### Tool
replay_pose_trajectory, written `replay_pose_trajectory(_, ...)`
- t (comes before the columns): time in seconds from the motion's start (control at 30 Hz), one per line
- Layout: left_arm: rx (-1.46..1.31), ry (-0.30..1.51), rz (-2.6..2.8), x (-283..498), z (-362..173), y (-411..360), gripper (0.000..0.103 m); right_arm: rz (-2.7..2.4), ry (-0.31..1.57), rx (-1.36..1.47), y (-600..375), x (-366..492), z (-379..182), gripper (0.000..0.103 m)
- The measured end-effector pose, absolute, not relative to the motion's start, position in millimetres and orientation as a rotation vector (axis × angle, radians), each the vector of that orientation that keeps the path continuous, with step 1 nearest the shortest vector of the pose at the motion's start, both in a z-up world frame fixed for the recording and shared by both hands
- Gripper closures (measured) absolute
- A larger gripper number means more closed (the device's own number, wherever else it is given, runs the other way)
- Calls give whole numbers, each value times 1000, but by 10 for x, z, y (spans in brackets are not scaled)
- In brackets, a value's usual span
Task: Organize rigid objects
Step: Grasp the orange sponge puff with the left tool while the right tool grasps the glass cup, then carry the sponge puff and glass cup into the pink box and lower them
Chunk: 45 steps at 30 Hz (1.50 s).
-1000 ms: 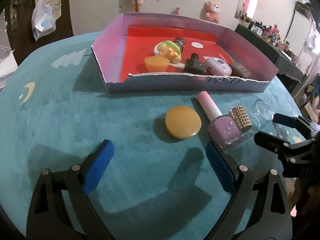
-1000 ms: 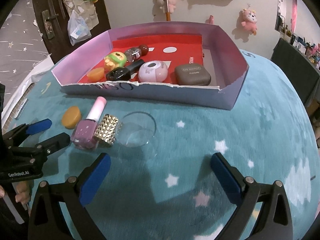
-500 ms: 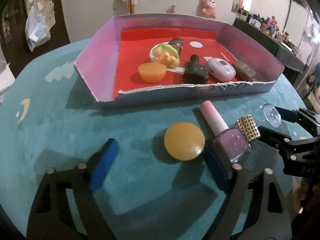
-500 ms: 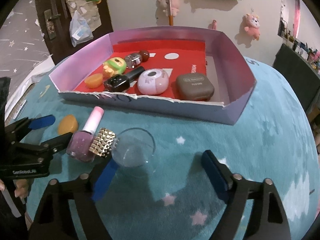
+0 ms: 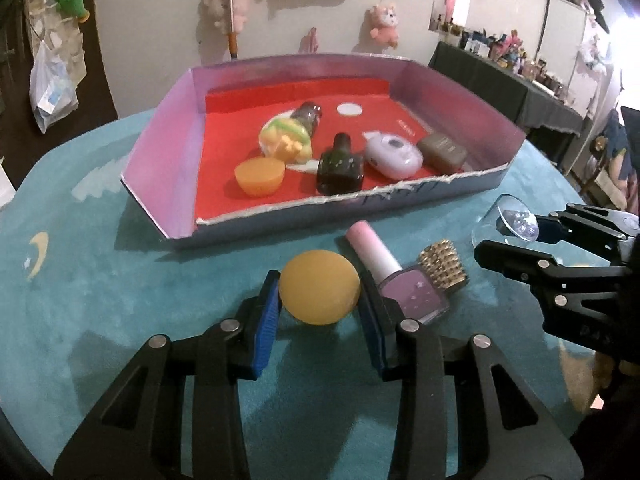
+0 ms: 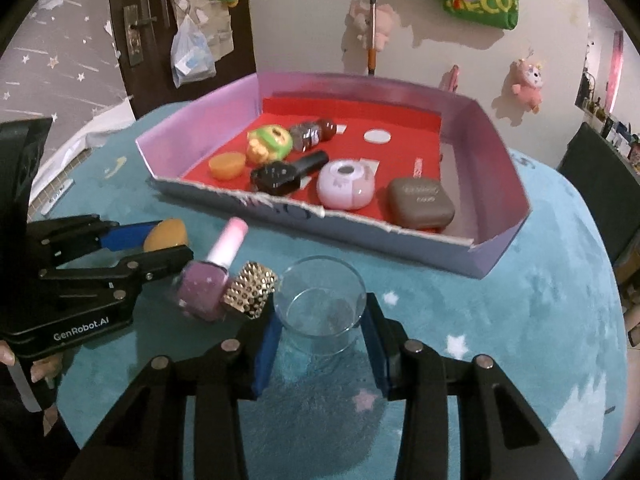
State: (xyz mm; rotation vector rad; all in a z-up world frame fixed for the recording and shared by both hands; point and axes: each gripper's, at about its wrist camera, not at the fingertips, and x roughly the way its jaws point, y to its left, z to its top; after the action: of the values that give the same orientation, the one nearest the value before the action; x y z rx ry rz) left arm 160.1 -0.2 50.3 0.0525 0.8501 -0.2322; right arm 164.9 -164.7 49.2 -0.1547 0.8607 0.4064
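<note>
My left gripper (image 5: 320,300) is shut on an orange round lid (image 5: 319,292) on the teal cloth; it also shows in the right wrist view (image 6: 166,234). My right gripper (image 6: 322,320) is shut on a clear glass cup (image 6: 322,300), which also shows in the left wrist view (image 5: 506,222). Between them lie a purple nail polish bottle with a pink cap (image 5: 394,274) and a gold studded block (image 5: 442,269). A pink-walled box with a red floor (image 5: 168,172) stands behind, holding several small objects.
In the box lie an orange cup (image 5: 260,176), a yellow-green toy (image 5: 285,139), a dark bottle (image 5: 339,164), a lilac case (image 5: 394,156) and a brown case (image 5: 442,151). A door and plush toys on the wall stand beyond the round table.
Both grippers have moved forward and closed: the left around the orange lid, the right around the glass cup. Both were open and behind the objects before.
</note>
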Motion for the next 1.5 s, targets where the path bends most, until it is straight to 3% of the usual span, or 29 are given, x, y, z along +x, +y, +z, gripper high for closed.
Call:
replay_pose_trajectory(0.73, 31, 856, -267, 1585, 540, -5, 67, 414, 878, -150, -1670, 1655, 449, 61)
replay_pose_trajectory(0.9, 13, 828, -327, 1667, 757, -48, 67, 482, 877, -48, -1754, 1695, 563, 61)
replay_pose_trajectory(1.17, 73, 817, -452, 2276, 1085, -390, 67, 469, 797, -77, -1878, 2120, 1013, 61)
replay_pose_trajectory(1.5, 141, 952, -508, 3181, 851, -734, 67, 449, 905, -155, -1912, 3117, 961, 61)
